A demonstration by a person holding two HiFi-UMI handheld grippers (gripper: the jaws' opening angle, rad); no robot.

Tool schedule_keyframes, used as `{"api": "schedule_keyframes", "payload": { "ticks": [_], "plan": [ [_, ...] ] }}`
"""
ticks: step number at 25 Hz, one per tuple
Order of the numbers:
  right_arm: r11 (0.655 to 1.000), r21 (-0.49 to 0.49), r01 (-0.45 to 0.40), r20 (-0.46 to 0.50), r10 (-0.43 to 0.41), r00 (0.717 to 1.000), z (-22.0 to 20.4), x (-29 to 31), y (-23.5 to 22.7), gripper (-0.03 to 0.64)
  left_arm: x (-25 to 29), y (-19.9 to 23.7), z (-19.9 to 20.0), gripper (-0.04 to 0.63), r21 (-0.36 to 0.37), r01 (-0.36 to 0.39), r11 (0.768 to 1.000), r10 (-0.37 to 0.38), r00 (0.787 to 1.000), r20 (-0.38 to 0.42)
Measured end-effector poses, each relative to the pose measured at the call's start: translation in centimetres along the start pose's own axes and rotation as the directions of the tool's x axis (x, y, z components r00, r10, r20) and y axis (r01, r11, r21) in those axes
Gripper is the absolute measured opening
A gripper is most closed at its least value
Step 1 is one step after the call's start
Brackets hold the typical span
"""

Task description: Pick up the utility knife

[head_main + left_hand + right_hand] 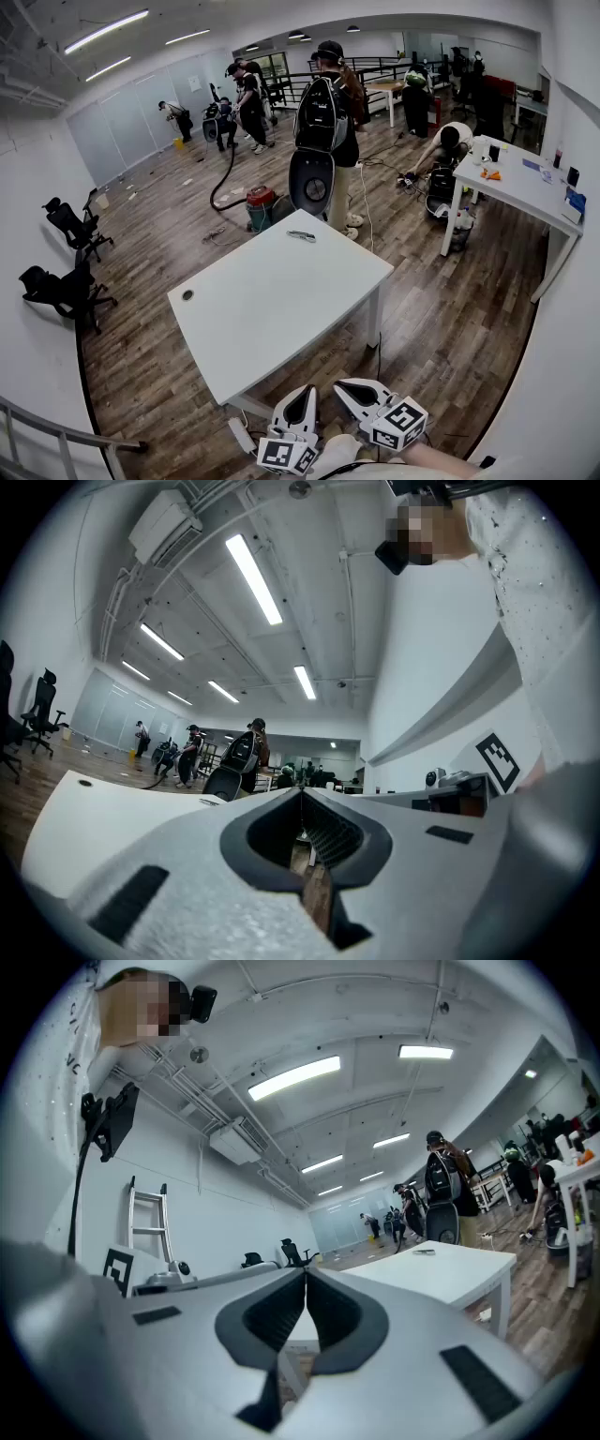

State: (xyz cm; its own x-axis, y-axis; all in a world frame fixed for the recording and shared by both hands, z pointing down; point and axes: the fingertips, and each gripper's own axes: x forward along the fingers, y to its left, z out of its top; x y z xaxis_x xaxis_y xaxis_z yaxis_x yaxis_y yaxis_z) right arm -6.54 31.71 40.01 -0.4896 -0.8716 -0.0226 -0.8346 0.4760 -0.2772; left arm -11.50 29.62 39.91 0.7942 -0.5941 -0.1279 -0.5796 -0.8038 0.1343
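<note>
The utility knife [301, 235], a small grey and dark tool, lies flat near the far edge of the white table [281, 309]. In the right gripper view the utility knife [427, 1252] shows as a thin dark shape on the table [450, 1274]. Both grippers hang low at the near side, short of the table's front corner and far from the knife. My left gripper [302, 392] [302, 791] is shut, its tips meeting with nothing between them. My right gripper [345, 386] [306, 1271] is shut and empty too, pointing roughly level toward the table.
A person with a large backpack [328, 122] stands just beyond the table's far edge, beside a red vacuum [260, 206] with a black hose. Office chairs [70, 230] line the left wall. A second white table [516, 183] stands at the right. A ladder [145, 1218] leans by the wall.
</note>
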Motion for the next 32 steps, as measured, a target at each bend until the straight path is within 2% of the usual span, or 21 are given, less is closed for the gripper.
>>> {"api": "schedule_keyframes", "payload": {
  "ticks": [4,9,21,26,32],
  "plan": [
    [1.000,0.010,0.012,-0.008,-0.012,1.000,-0.5,0.6,-0.8,0.008,1.0,0.6,0.1,0.009,-0.031,-0.020,0.999,0.020,1.000,0.000],
    [1.000,0.001,0.009,0.015,-0.009,1.000,0.3,2.9,-1.0,0.008,2.5,1.8,0.4,0.008,-0.014,0.016,1.000,-0.016,1.000,0.002],
    [1.000,-0.008,0.029,0.045,-0.029,0.999,2.3,8.7,-4.2,0.008,7.4,7.0,1.6,0.008,-0.008,0.051,0.999,-0.051,0.998,0.024],
    [0.999,-0.006,0.053,0.045,-0.052,0.998,2.3,11.0,-5.7,0.008,9.1,9.3,1.3,0.008,0.035,0.021,0.999,-0.021,1.000,0.020],
    [0.996,-0.041,0.074,0.039,-0.073,0.997,2.1,14.0,-7.5,0.008,10.7,12.7,1.4,0.008,0.032,-0.014,0.999,0.013,0.999,0.044]
  ]
}}
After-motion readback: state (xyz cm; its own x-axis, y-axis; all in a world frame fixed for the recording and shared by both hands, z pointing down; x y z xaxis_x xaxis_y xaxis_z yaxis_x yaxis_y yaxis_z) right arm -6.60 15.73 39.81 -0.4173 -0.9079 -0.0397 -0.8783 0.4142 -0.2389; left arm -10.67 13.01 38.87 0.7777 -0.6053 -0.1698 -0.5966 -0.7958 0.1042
